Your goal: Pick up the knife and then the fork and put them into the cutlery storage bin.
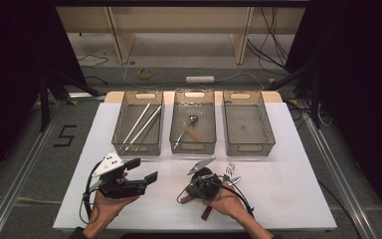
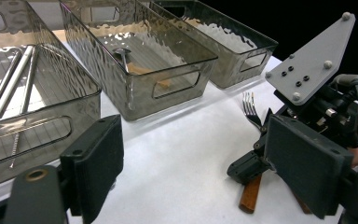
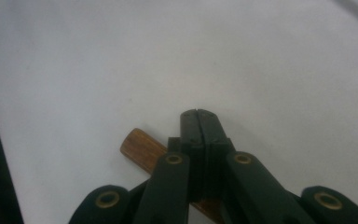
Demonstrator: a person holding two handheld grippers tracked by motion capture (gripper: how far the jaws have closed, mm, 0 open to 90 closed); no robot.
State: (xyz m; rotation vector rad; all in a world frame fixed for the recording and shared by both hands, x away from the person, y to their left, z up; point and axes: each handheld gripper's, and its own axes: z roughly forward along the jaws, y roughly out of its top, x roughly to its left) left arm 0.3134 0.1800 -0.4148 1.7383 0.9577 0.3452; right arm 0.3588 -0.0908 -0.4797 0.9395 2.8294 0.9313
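My left gripper (image 1: 142,170) rests at the near left of the white table (image 1: 288,149), jaws wide open with nothing between them; in its own view the left gripper (image 2: 200,177) faces the bins. My right gripper (image 1: 201,191) is held near the table's front centre, pointing down at a wooden handle (image 1: 206,212). In its own view the right gripper (image 3: 198,114) has its jaws pressed together, and the wooden handle (image 3: 140,147) lies on the table under them. A fork (image 2: 249,107) lies just beyond it, and the fork (image 1: 230,173) has its tines toward the bins.
Three clear grey bins stand in a row at the back. The left bin (image 1: 123,124) holds long metal sticks, the middle bin (image 1: 175,119) a wooden-handled spoon (image 1: 191,121), and the right bin (image 1: 268,134) looks bare. A second wooden handle (image 2: 303,205) lies beside the first.
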